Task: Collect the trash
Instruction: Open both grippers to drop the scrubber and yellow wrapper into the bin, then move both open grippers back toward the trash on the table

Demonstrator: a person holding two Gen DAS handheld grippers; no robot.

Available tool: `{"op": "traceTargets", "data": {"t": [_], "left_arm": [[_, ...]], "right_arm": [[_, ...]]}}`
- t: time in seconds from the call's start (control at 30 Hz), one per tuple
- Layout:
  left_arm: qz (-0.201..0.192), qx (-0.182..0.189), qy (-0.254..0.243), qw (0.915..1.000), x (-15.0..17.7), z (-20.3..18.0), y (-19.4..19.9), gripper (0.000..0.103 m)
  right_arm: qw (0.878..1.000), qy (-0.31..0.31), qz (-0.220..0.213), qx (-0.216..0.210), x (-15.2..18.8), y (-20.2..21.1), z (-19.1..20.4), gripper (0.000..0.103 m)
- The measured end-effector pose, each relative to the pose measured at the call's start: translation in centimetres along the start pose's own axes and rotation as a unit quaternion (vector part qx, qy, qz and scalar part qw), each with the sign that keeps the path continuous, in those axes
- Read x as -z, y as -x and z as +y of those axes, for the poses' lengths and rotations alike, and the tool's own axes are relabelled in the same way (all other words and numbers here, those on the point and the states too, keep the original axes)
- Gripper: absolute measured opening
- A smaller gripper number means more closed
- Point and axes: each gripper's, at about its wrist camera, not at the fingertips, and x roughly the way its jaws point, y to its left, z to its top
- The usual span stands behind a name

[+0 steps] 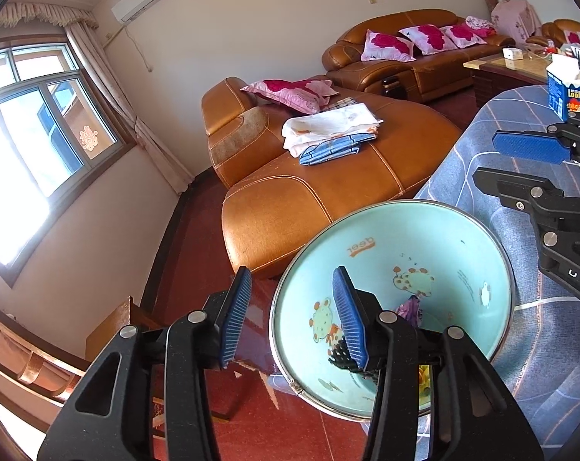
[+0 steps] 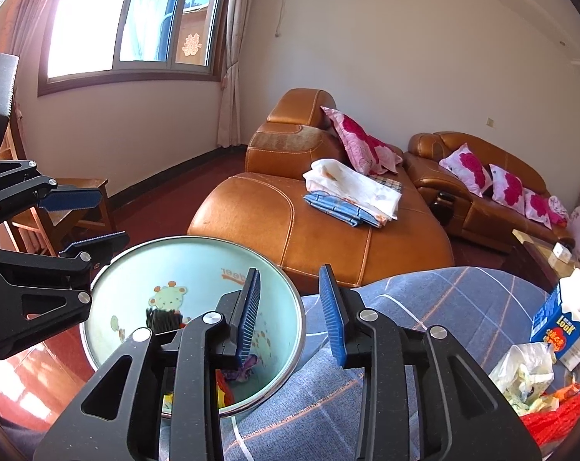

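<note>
Living room: cream walls, dark red floor [image 1: 320, 434], bright window [image 2: 136, 19]. Tan leather sofa [image 1: 328, 192] carries folded cloths [image 1: 328, 130] and rose-print pillows [image 1: 390, 44]. Blue checked cloth-covered surface [image 2: 424, 326] in front (what lies under it is hidden). Pale green cartoon-printed waste bin [image 1: 424, 238] stands against its edge, scraps inside [image 2: 247, 370]. Blue-and-white carton [image 2: 555, 322], crumpled white wrapper [image 2: 528, 372], red netting [image 2: 559, 418] lie on the cloth. Left gripper [image 1: 295, 317] and right gripper [image 2: 292, 313]: jaws apart, empty, above the bin rim.
</note>
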Motion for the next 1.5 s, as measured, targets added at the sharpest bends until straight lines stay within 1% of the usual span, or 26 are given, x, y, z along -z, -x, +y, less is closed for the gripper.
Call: {"op": "traceTargets", "data": {"t": [0.13, 0.3, 0.33, 0.37, 0.63, 0.83, 0.93, 1.0, 1.03, 1.17, 1.27, 1.3, 1.4, 1.43, 1.5], "left_arm": [[-0.002, -0.003, 0.001, 1.0000, 0.0, -0.1, 0.1, 0.051], [-0.002, -0.003, 0.001, 1.0000, 0.1, 0.1, 0.1, 0.054], [-0.002, -0.005, 0.001, 1.0000, 0.1, 0.2, 0.2, 0.057], [-0.003, -0.006, 0.000, 1.0000, 0.1, 0.2, 0.1, 0.057], [-0.003, -0.009, -0.001, 1.0000, 0.1, -0.1, 0.2, 0.058], [-0.008, -0.010, -0.004, 0.9999, 0.0, -0.1, 0.9, 0.058], [-0.012, -0.009, -0.005, 0.9999, 0.0, -0.2, 1.7, 0.058], [-0.017, -0.009, -0.005, 0.9998, 0.1, -0.3, 2.2, 0.065], [-0.018, -0.007, -0.006, 0.9998, 0.1, -0.4, 2.4, 0.065], [-0.024, 0.014, -0.008, 0.9996, 0.1, -1.5, 3.4, 0.066], [-0.032, 0.033, -0.017, 0.9988, -0.2, -3.1, 4.4, 0.068], [-0.037, 0.044, -0.020, 0.9982, -0.2, -3.8, 4.9, 0.068], [-0.053, 0.072, -0.037, 0.9953, -0.4, -6.2, 6.4, 0.071], [-0.057, 0.081, -0.043, 0.9942, -0.5, -7.1, 6.8, 0.073], [-0.064, 0.102, -0.054, 0.9913, -0.5, -8.8, 7.8, 0.075]], "right_arm": [[1.000, 0.002, 0.001, 0.001, 0.1, 0.0, 0.1, 0.035], [1.000, 0.003, 0.002, 0.004, 0.1, 0.1, 0.2, 0.039], [1.000, 0.004, 0.002, 0.005, 0.1, 0.1, 0.2, 0.039], [1.000, 0.004, 0.003, 0.005, 0.2, 0.1, 0.2, 0.040], [1.000, 0.005, 0.002, 0.008, 0.2, 0.1, 0.2, 0.042], [1.000, 0.005, -0.001, 0.014, 0.2, 0.2, 0.1, 0.045], [1.000, -0.004, -0.004, 0.019, 0.2, 0.6, -0.2, 0.049], [1.000, -0.013, -0.004, 0.022, 0.3, 1.1, -0.5, 0.051], [0.999, -0.015, -0.005, 0.029, 0.3, 1.4, -0.5, 0.051], [0.998, -0.027, 0.002, 0.061, 1.2, 4.0, -1.4, 0.055], [0.995, -0.056, 0.003, 0.087, 2.2, 7.1, -2.8, 0.056], [0.993, -0.065, 0.001, 0.098, 2.6, 8.4, -3.3, 0.058], [0.986, -0.091, -0.006, 0.139, 4.1, 12.5, -5.1, 0.063], [0.983, -0.101, -0.006, 0.151, 4.8, 13.7, -5.7, 0.063], [0.976, -0.122, 0.001, 0.180, 6.3, 16.1, -7.1, 0.064]]}}
